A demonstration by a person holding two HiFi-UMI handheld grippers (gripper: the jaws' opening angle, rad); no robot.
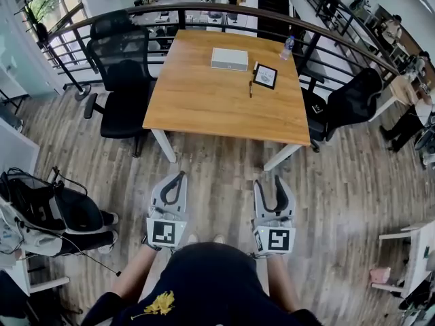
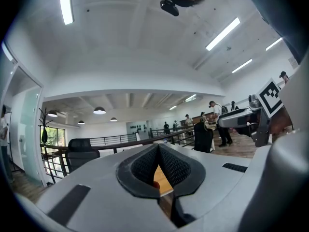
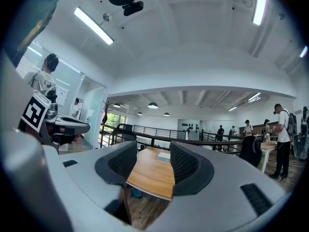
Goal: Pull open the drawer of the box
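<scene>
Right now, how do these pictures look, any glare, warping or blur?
Head view: fisheye bows the railing and floorboards, table evenly lit and sharp. Left gripper view: strip light blown out, corners dark. Right gripper view: strong curving, white box small but clear.

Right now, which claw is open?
The right claw: its jaws stand wide apart, with the table visible between them. The left claw has its tips together.
</scene>
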